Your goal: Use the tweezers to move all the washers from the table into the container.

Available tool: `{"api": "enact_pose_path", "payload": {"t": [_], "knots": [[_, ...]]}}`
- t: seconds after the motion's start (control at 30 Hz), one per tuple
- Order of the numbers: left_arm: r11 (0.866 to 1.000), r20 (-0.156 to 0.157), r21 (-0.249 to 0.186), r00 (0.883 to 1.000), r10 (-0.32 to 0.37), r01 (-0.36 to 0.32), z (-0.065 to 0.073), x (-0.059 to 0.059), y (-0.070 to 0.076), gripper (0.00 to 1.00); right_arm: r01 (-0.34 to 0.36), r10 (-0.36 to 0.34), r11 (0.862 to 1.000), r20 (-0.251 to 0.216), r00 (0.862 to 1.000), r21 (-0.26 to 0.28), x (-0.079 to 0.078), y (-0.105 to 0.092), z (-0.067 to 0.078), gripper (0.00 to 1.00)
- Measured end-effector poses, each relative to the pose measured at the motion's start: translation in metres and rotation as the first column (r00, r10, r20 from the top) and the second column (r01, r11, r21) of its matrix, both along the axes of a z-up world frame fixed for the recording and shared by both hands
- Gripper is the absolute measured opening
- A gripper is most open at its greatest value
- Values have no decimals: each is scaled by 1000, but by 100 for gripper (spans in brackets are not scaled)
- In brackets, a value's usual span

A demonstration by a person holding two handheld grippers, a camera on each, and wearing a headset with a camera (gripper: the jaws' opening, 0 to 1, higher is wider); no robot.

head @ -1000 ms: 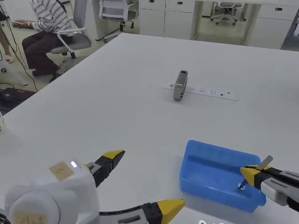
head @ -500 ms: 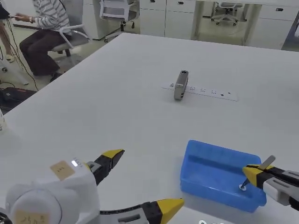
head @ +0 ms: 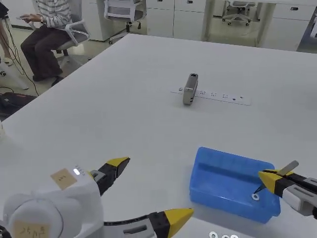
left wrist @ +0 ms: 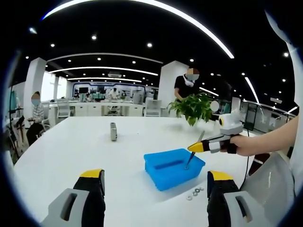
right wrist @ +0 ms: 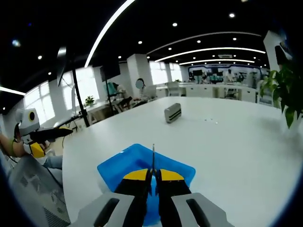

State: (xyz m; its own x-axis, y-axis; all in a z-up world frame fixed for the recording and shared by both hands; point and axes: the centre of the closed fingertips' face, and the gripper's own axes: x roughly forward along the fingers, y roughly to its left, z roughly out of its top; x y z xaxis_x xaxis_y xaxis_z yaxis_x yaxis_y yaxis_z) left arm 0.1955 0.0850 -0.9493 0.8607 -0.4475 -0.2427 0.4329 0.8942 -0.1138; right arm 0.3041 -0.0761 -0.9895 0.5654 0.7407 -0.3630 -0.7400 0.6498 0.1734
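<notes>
White tabletop (head: 99, 114), broad, mostly bare. Lone washer (head: 255, 197) lies inside blue container (head: 218, 171); several loose washers (head: 213, 234) wait on tabletop just beside its near wall, so task looks partly done. Right gripper (head: 265, 179) clamped on tweezers (head: 289, 168), tips above container. Left gripper (head: 148, 191) spread wide, empty. Power strip (head: 218, 95) well apart; room ample.

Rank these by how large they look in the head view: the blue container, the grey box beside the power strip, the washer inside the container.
1. blue container, largest by far.
2. grey box, farther off, so true size unsure.
3. washer, smallest though near.
</notes>
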Motion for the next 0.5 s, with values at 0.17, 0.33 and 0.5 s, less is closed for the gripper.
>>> {"api": "enact_pose_path", "payload": {"t": [0.17, 0.33, 0.5], "knots": [[1000, 5, -4, 1000, 9, -9, 1, 1, 2, 91, 5, -6, 998, 12, 1000, 65, -7, 3, 17, 4], [1000, 4, -6, 1000, 10, -10, 1, 1, 2, 91, -8, 6, 994, 17, 1000, 108, -16, 6, 28, 4], [1000, 7, -8, 1000, 8, -8, 2, 0, 2, 91, -22, 21, 987, 9, 1000, 161, -25, 8, 37, 4]]}}
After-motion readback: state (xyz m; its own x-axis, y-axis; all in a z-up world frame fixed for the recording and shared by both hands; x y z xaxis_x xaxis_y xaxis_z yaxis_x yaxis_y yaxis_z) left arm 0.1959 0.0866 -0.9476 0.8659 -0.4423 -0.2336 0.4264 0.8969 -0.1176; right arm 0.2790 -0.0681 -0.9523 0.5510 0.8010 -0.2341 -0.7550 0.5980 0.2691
